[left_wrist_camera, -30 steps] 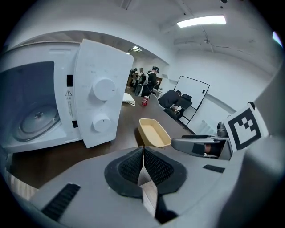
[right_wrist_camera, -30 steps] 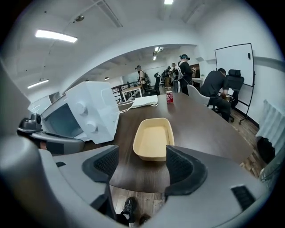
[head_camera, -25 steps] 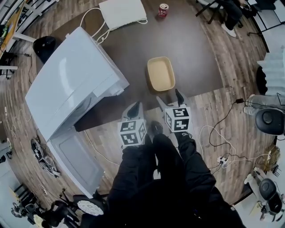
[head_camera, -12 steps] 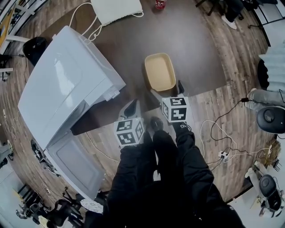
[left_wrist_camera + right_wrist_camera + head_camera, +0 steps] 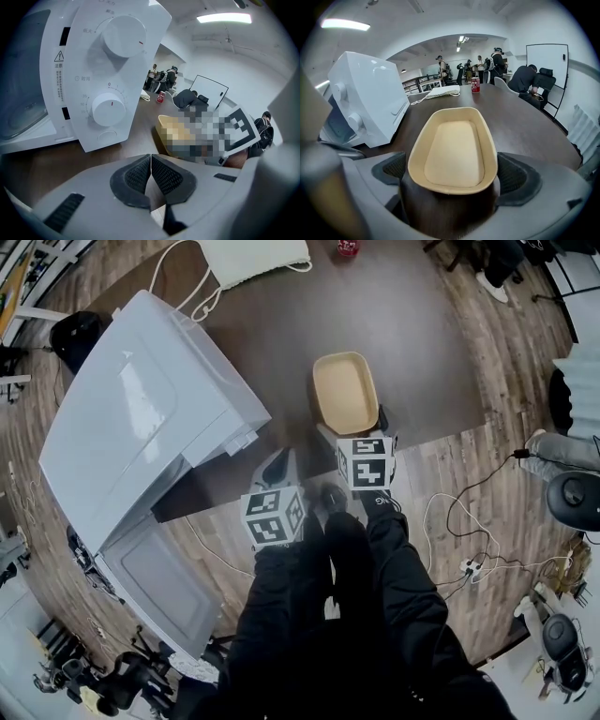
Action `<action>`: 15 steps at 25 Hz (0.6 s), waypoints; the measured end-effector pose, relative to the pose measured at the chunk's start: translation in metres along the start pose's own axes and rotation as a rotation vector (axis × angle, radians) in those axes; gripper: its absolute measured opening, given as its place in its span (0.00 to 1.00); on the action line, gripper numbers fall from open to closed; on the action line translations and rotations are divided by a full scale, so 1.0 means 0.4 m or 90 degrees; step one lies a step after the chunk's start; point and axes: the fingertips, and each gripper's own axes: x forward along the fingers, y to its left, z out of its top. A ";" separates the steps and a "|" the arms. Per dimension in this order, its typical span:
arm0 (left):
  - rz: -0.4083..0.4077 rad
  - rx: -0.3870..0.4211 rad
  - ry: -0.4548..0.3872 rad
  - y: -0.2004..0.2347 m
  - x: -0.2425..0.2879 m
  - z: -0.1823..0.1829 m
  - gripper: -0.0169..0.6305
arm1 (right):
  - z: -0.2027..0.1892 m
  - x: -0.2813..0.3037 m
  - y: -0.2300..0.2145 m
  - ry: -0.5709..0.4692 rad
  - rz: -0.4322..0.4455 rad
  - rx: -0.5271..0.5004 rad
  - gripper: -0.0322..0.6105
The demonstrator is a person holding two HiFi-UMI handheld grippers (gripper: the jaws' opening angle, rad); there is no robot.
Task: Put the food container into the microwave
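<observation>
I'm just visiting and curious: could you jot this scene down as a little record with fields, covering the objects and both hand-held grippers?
Container: beige oval food container, empty, on the dark brown table
Microwave: white boxy microwave, door open, left of container
Right gripper: open, jaws just opened wider, container's near end between them
Left gripper: shut, nothing between jaws
Background: red can at table's far end

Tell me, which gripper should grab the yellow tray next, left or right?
Right, probably. The right gripper has just been opening its jaws, which stand wide with the near end of the food container between them, not squeezed yet. The left gripper is shut and empty, off to the side by the microwave.
</observation>
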 end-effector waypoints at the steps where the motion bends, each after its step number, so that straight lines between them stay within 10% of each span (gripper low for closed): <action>1: 0.001 -0.001 0.000 0.002 -0.001 0.000 0.08 | -0.003 0.004 0.000 0.005 -0.004 -0.002 0.94; 15: 0.015 -0.011 -0.006 0.011 -0.017 0.002 0.08 | 0.022 -0.024 -0.010 -0.018 -0.024 -0.029 0.93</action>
